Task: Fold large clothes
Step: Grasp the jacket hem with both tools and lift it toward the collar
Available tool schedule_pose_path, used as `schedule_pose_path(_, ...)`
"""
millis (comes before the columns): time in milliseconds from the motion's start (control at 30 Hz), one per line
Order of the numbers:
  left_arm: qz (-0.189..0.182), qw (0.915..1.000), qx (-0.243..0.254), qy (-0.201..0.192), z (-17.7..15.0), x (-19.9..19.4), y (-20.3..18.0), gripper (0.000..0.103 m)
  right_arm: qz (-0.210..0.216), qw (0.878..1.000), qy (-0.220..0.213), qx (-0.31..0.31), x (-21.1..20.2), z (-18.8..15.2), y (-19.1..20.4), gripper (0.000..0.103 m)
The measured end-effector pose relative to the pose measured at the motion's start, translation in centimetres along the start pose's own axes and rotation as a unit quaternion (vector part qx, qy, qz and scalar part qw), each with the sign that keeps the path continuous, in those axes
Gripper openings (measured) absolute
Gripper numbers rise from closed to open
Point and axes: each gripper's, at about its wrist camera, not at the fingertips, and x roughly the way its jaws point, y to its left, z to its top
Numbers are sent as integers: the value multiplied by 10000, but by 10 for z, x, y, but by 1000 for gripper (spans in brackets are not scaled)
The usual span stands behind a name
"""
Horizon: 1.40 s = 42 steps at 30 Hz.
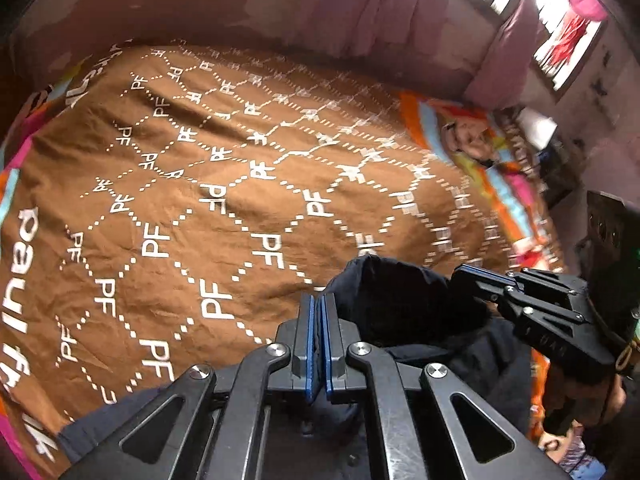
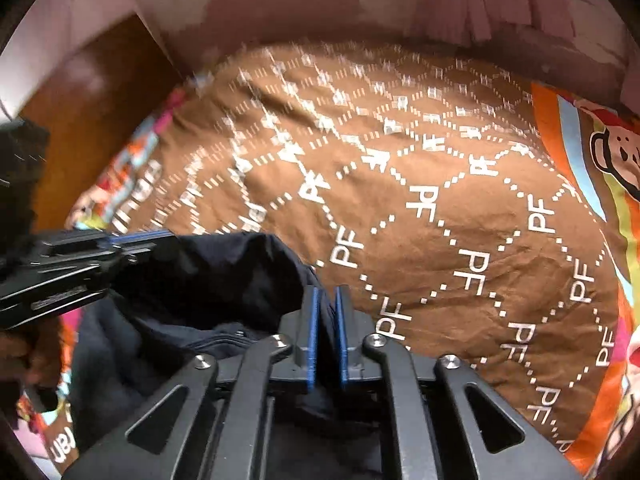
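Note:
A dark navy garment hangs between my two grippers above the near edge of a bed; it also shows in the right wrist view. My left gripper is shut on one edge of the garment. My right gripper is shut on another edge. In the left wrist view the right gripper comes in from the right, pinching the cloth. In the right wrist view the left gripper comes in from the left, holding the cloth. The garment's lower part droops out of sight below the grippers.
A brown bedspread with a white "PF" diamond print covers the bed; it also shows in the right wrist view. Its border is orange and striped with a monkey picture. A pink wall and curtain stand behind. A wooden headboard stands at left.

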Motion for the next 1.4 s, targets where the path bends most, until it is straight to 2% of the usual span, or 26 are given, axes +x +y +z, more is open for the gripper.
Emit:
schedule_pose_path(67,-265,9996,92,-68,-8,-14,1,3,242,9994,-202,-131,-22,-9,2,1)
schedule_pose_path(133,-403,9988,287,-41,-19,-27,-2,3,365,9987,-169,-318,-38,-19,6,1)
schedule_pose_path(267,-414,9971,638,51,-40,-41,-10,3,338,9974,7,-637,-48,-34,9,1)
schedule_pose_path(433,-563,9928,983,382,-74,-47,-20,3,771,9962,-385,-154,-72,-33,-10,1)
schedule_pose_path(567,-481,9874,1269,816,-97,-41,-25,3,851,9963,53,121,-55,-42,-15,1)
schedule_pose_path(667,-330,9795,1509,1295,-110,-26,-25,3,746,9944,737,90,-21,-63,-12,1)
schedule_pose_path(700,-297,9763,1547,1483,-114,-19,-23,3,686,9911,1130,135,-4,-74,-11,1)
schedule_pose_path(833,-156,9656,1732,1934,-123,-1,-19,3,807,9820,1693,213,23,-111,-6,1)
schedule_pose_path(933,57,9591,1807,2177,-128,16,-19,3,748,9785,1918,134,34,-129,0,1)
schedule_pose_path(1100,333,9589,1585,2329,-129,39,-15,3,679,9753,2059,413,54,-137,-7,1)
schedule_pose_path(1200,474,9573,1690,2296,-136,53,-14,5,496,9763,2072,372,69,-147,-6,0)
schedule_pose_path(1300,483,9600,1775,2109,-143,55,-11,5,157,9805,1960,-14,73,-157,7,0)
schedule_pose_path(1400,361,9671,1808,1752,-154,36,-9,5,49,9825,1853,-156,69,-160,13,0)
